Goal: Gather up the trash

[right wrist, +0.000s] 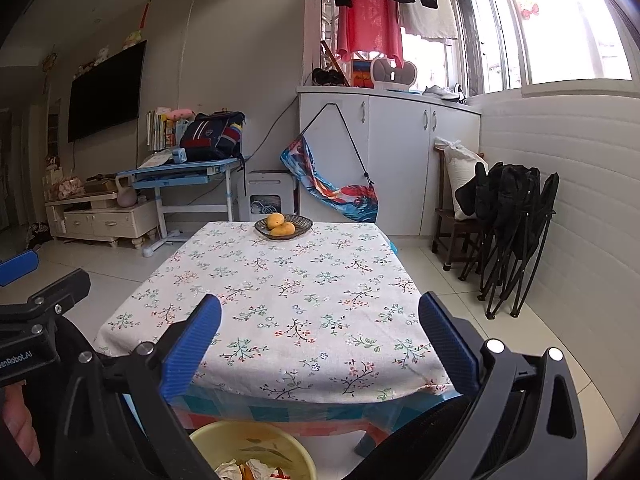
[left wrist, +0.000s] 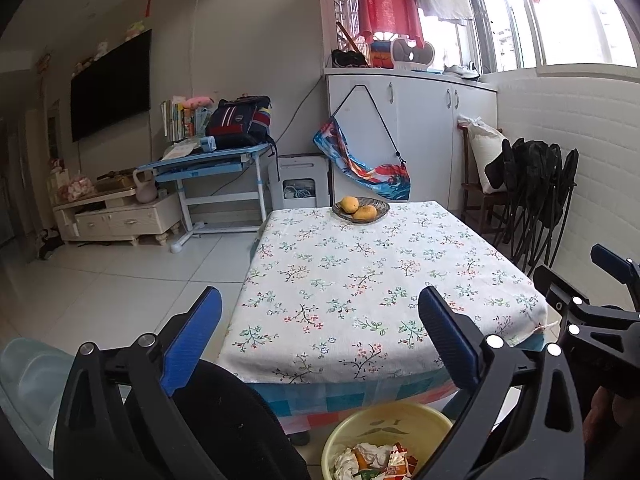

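My left gripper (left wrist: 320, 344) hangs with its blue fingers spread wide and nothing between them, and my right gripper (right wrist: 320, 344) is the same, spread and empty. Both are raised in front of the table, pointing across it toward 12 o'clock.

The trash (left wrist: 376, 462), crumpled white paper and orange wrappers, lies in the yellow bin (left wrist: 360, 426) on the floor at 6 o'clock, just below the table's near edge. The right wrist view shows the same bin (right wrist: 208, 440) low at 6 o'clock, with the scraps (right wrist: 248, 470) inside.

I judge the collecting is at or near its end: I see no loose litter on the tablecloth (left wrist: 360, 280). If any scrap is left, it lies outside both views, so the next move calls for a look around the floor and table edges before I reach for anything.

The floral cloth covers the whole low table, and its only load is a dark bowl (left wrist: 380, 205) with two mangoes (left wrist: 358, 208) at the far edge, 12 o'clock. Beyond it, a white cabinet (left wrist: 420, 120) stands at 1 o'clock, folded black chairs (left wrist: 536, 192) at 2 o'clock, a blue desk (left wrist: 208, 164) with a backpack (left wrist: 240, 122) at 10 o'clock, and a wall television (left wrist: 112, 84) further left.
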Action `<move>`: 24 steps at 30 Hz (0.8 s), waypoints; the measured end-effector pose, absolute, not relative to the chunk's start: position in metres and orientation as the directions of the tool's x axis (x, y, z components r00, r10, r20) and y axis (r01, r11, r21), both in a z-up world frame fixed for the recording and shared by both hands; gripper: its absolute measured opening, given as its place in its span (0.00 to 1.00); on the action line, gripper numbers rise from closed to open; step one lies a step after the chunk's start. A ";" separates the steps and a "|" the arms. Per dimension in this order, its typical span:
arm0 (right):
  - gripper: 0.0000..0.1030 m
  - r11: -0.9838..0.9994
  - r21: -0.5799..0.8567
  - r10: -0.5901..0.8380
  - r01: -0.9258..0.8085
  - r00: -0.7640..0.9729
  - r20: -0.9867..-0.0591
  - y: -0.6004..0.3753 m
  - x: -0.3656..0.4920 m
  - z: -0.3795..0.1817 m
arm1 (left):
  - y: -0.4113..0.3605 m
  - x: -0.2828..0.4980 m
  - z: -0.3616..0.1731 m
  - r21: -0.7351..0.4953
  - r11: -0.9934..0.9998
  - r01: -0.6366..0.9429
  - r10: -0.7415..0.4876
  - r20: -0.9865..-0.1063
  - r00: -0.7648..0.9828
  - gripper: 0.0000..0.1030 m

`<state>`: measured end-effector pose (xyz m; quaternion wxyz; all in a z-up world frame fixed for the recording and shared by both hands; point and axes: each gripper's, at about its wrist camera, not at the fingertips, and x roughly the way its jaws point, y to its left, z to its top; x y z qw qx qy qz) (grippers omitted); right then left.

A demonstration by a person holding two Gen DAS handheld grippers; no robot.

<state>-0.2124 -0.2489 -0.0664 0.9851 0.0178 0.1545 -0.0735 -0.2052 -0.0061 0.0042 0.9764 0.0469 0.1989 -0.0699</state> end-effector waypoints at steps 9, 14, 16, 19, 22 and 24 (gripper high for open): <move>0.93 0.989 0.005 -0.140 0.150 0.939 -0.315 -0.247 -0.211 -0.067 | -0.005 -0.204 0.004 0.060 0.987 0.151 -0.115 -0.394 0.912 0.93; 0.93 0.989 0.005 -0.141 0.151 0.938 -0.317 -0.248 -0.211 -0.067 | -0.005 -0.204 0.004 0.060 0.987 0.148 -0.113 -0.394 0.912 0.93; 0.93 0.989 0.005 -0.141 0.150 0.938 -0.317 -0.248 -0.211 -0.067 | -0.004 -0.204 0.004 0.057 0.988 0.146 -0.112 -0.395 0.912 0.93; 0.93 0.989 0.004 -0.141 0.150 0.938 -0.318 -0.248 -0.211 -0.067 | -0.003 -0.203 0.002 0.055 0.988 0.143 -0.109 -0.398 0.911 0.93; 0.93 0.989 0.002 -0.141 0.149 0.937 -0.319 -0.248 -0.211 -0.068 | -0.004 -0.202 0.001 0.056 0.988 0.142 -0.108 -0.399 0.911 0.93; 0.93 0.989 0.000 -0.141 0.149 0.936 -0.321 -0.249 -0.211 -0.069 | -0.004 -0.202 0.001 0.057 0.988 0.142 -0.108 -0.399 0.910 0.93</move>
